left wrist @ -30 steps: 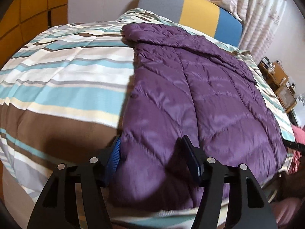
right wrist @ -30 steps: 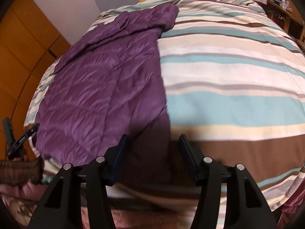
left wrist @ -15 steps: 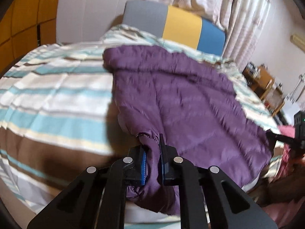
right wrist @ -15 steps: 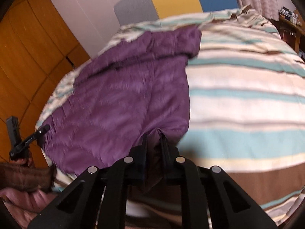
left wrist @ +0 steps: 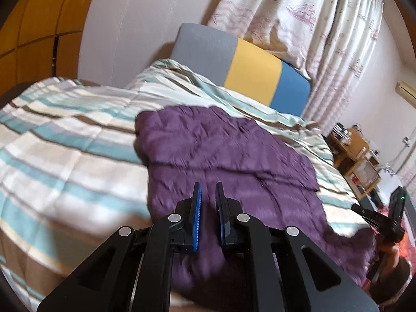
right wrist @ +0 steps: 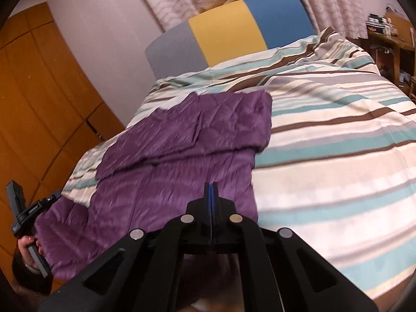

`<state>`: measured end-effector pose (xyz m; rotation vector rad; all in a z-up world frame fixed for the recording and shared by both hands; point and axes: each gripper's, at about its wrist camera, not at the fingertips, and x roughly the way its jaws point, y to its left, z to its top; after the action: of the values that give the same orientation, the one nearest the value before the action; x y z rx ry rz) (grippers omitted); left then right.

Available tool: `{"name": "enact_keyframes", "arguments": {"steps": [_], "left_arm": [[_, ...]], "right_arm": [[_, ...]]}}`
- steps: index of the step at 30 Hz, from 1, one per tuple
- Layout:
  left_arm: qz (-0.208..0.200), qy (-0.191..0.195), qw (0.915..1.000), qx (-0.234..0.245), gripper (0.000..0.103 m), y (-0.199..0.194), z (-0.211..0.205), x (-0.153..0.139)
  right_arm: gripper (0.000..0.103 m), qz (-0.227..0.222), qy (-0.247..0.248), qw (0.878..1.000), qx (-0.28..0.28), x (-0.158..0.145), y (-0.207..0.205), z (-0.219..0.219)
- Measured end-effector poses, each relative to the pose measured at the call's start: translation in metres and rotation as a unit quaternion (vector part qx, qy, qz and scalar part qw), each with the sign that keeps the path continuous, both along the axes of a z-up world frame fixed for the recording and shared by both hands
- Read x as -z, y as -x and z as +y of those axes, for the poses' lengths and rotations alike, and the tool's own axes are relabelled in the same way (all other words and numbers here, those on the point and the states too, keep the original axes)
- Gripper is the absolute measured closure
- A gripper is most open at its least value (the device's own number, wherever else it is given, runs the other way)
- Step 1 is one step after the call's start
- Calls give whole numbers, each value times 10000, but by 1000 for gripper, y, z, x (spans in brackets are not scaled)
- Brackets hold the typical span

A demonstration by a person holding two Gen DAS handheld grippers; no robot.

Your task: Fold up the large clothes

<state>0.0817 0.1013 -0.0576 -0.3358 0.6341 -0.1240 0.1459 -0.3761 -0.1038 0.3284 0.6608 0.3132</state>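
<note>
- Bed [left wrist: 59,156]: striped duvet in teal, cream and brown; headboard [left wrist: 234,65] at the far end in grey, yellow and blue panels. Curtain [left wrist: 312,26] behind the headboard, wooden wardrobe doors on one side, a wooden shelf unit [left wrist: 356,145] past the other side.
- Jacket [left wrist: 234,161]: purple quilted garment, lying on the duvet along the bed. Its long axis runs from the foot edge toward the headboard. The far end lies flat about mid-bed, short of the headboard. The near end is at the foot edge, raised off the duvet at both near corners.
- Left hand-held gripper [left wrist: 207,218]: jaws nearly closed, a narrow gap between the blue pads. Purple fabric fills the gap, so it is pinching the jacket's near corner on that side. The rest of the jacket lies ahead and to the right of it.
- Right hand-held gripper [right wrist: 211,208]: jaws fully closed, pads meeting. Fabric hangs directly beneath and behind them; judged to be clamped on the other near corner. The jacket lies ahead and to its left.
- Key relation: both grippers sit at the near end, equally close to the garment. Judged next move: carry the near edge forward along the long axis to the far end.
- Markings: no legible brand, label or writing.
</note>
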Motion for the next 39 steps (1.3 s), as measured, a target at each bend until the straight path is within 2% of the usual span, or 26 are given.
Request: {"name": "enact_keyframes", "arguments": {"steps": [1, 2, 5, 7, 9, 10, 11, 16, 17, 21, 27, 30, 34, 35, 36, 38, 39], "left_arm": [[-2, 22, 10000, -36, 101, -9, 3, 0], [71, 46, 9999, -104, 103, -18, 6, 1], [322, 366, 9986, -198, 103, -34, 16, 8], [451, 352, 9981, -221, 103, -35, 17, 14], [591, 156, 9981, -111, 103, -29, 13, 24], [682, 58, 9976, -86, 103, -24, 12, 31], [859, -16, 9963, -33, 103, -17, 10, 41], [1512, -89, 9884, 81, 103, 27, 14, 81], [1565, -49, 9876, 84, 100, 39, 16, 86], [1585, 202, 9870, 197, 100, 68, 20, 94], [1575, -90, 9870, 308, 100, 79, 7, 94], [1611, 111, 9865, 256, 100, 78, 11, 95], [1549, 134, 9875, 271, 100, 82, 14, 93], [1531, 138, 9877, 272, 95, 83, 15, 92], [1497, 163, 9883, 258, 84, 86, 16, 91], [1264, 543, 9901, 287, 11, 93, 19, 88], [1135, 593, 9917, 108, 5, 97, 21, 85]], "right_arm": [[103, 13, -51, 10000, 25, 1, -8, 0], [103, 18, -93, 9999, 54, 0, -13, -1], [103, 142, -107, 9998, 116, 1, -25, -5], [99, 282, -69, 9996, 43, 3, -23, -8], [79, 532, 154, 9985, 24, 10, -13, -13], [57, 609, 152, 9980, 20, 14, -6, -16], [55, 694, 150, 9975, 35, 18, 1, -19], [56, 1412, 283, 9896, -63, 51, 47, -38], [57, 1538, 250, 9877, -108, 58, 56, -41], [58, 1937, 9, 9798, -494, 79, 82, -37], [57, 1887, 129, 9775, -932, 82, 81, -10], [57, 1883, 119, 9774, -954, 82, 78, -7], [57, 1883, -25, 9774, -958, 84, 79, -8], [57, 1872, -29, 9775, -971, 84, 79, -8], [57, 1861, -21, 9776, -984, 84, 80, -7], [57, 1864, -25, 9775, -991, 83, 81, -7], [57, 1868, -32, 9774, -991, 83, 80, -7]]}}
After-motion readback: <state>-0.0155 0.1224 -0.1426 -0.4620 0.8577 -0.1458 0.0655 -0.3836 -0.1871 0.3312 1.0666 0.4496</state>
